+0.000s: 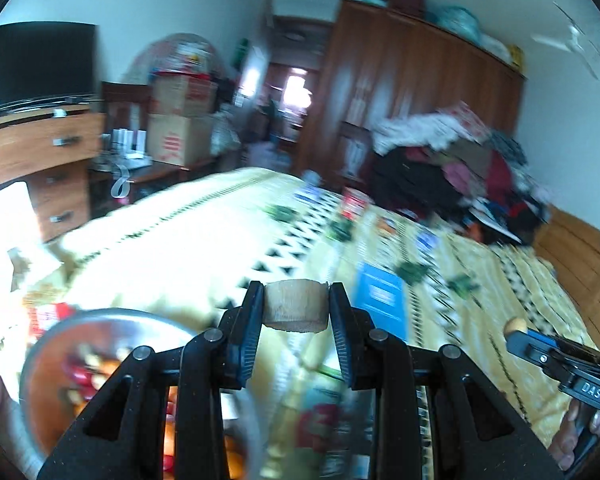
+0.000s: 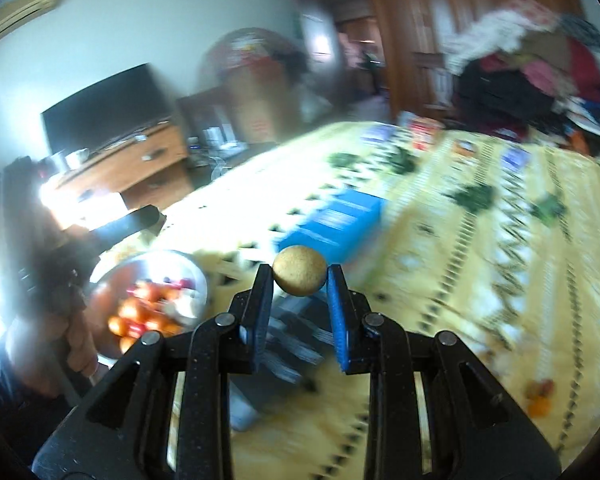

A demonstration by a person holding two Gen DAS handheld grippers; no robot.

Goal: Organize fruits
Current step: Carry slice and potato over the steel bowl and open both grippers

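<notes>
The metal bowl [image 2: 150, 300] of mixed fruit sits on the patterned bed [image 2: 480, 280], down and to the left of both claws, nearer the left one. The left claw [image 1: 296, 304] is clamped on a tan, stubby cylinder-shaped piece [image 1: 295, 305]; the right claw [image 2: 300, 276] is clamped on a small round, matte brown fruit [image 2: 299, 275]. A blue box [image 2: 332, 224] lies just beyond.

Pale yellow bedspread [image 1: 220, 240] with black triangles and green motifs; silver bowl [image 2: 196, 276] of red-orange fruit; blue box [image 2: 340, 220].
</notes>
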